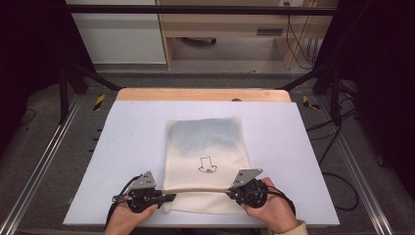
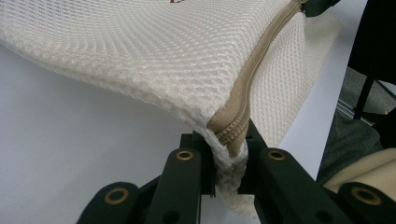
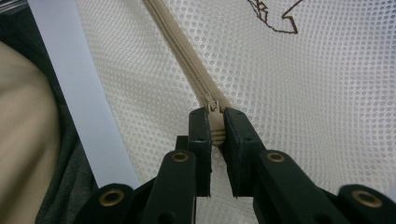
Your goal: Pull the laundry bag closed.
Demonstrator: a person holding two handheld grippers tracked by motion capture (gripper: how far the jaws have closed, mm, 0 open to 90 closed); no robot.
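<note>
A white mesh bag [image 1: 205,142] lies flat on the pale table [image 1: 132,147], with a small outlined figure [image 1: 207,165] stitched on it. A tan zipper [image 1: 198,190] runs across its near end, pulled taut between both grippers. My left gripper [image 1: 169,198] is shut on the bag's left corner at the zipper's end [image 2: 229,140]; the mesh [image 2: 154,51] rises from its jaws. My right gripper [image 1: 231,193] is shut on the zipper pull [image 3: 214,128], just behind the slider [image 3: 213,103], with the zipper tape [image 3: 180,51] stretching away over the mesh.
A wooden strip [image 1: 195,94] borders the table's far edge. Metal rails [image 1: 39,166] run along both sides, with cables [image 1: 337,147] on the floor at the right. A wooden cabinet [image 1: 220,29] stands beyond. The person's clothing [image 3: 23,140] is close behind the near edge.
</note>
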